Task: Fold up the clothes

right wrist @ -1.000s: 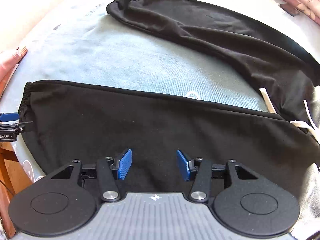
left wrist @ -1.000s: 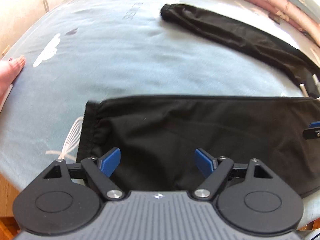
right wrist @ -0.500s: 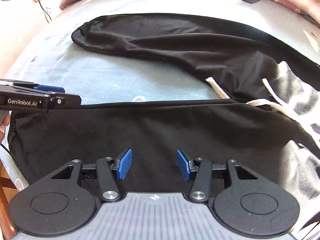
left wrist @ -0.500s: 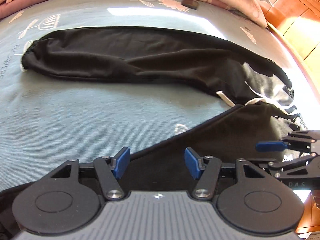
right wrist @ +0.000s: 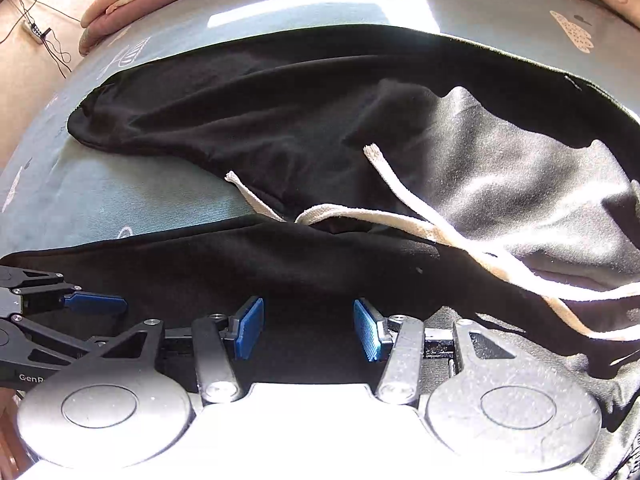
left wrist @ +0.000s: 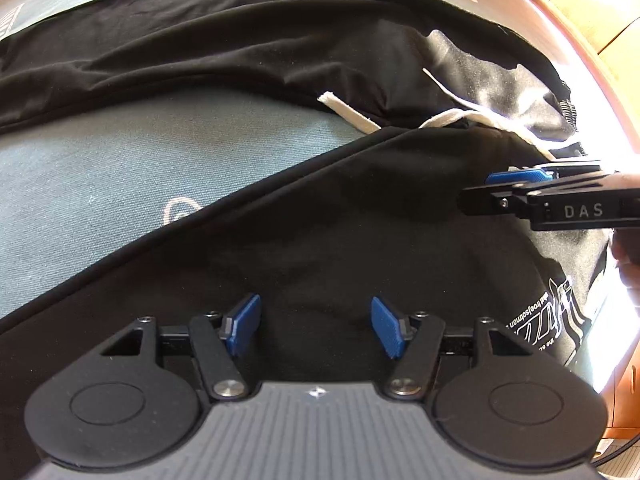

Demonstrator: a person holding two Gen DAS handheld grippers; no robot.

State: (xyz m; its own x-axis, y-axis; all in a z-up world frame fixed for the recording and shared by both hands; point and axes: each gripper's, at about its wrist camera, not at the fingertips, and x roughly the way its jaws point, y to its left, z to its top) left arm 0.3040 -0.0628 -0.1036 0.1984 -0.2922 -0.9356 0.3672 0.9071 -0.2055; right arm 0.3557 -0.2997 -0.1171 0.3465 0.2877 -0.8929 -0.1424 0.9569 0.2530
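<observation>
- Both grippers, left gripper [left wrist: 316, 326] and right gripper [right wrist: 308, 328], hover released over the black sweatpants [right wrist: 280, 120] near leg (lower frame).
- Left jaws just reopened slightly, gripping nothing.
- Next, probably: pinch the waistband by the drawstring [right wrist: 400, 220].

Black trousers [right wrist: 280, 120] were matt soft cloth; drawstring [right wrist: 400, 184] woven, frayed; blue-grey sheet [left wrist: 120, 168] beneath trousers looked finely textured fabric.
</observation>
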